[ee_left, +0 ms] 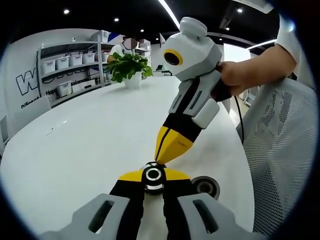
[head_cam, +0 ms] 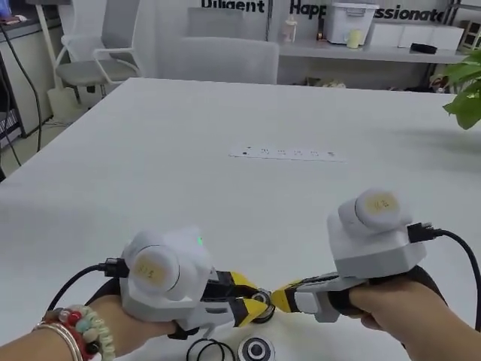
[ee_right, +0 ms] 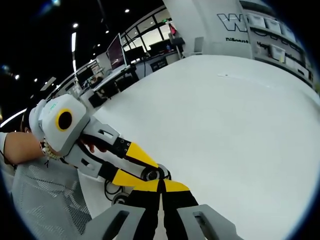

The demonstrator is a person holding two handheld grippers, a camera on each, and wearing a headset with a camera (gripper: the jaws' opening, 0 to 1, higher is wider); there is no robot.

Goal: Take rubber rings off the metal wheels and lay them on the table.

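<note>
A white table (head_cam: 225,188) is spread across the head view. At the upper left of the left gripper view, shelves (ee_left: 55,55) are stacked with white bins (ee_left: 65,62), whose contents cannot be made out. A leafy plant (ee_left: 127,65) is held in a white pot (ee_left: 132,80) there, while in the head view only its leaves are seen, cut by the right edge. "Diligent" is read on the wall (head_cam: 233,6) at the top of the head view. At bottom centre a metal wheel (head_cam: 261,305) is pinched between the jaws of the left gripper (head_cam: 252,307). The jaws of the right gripper (head_cam: 279,298) are pressed together at the wheel's rim, and it cannot be told whether rubber is caught between them. A second wheel (head_cam: 256,350) and loose black rubber rings (head_cam: 211,341) are laid on the table at the bottom edge.
</note>
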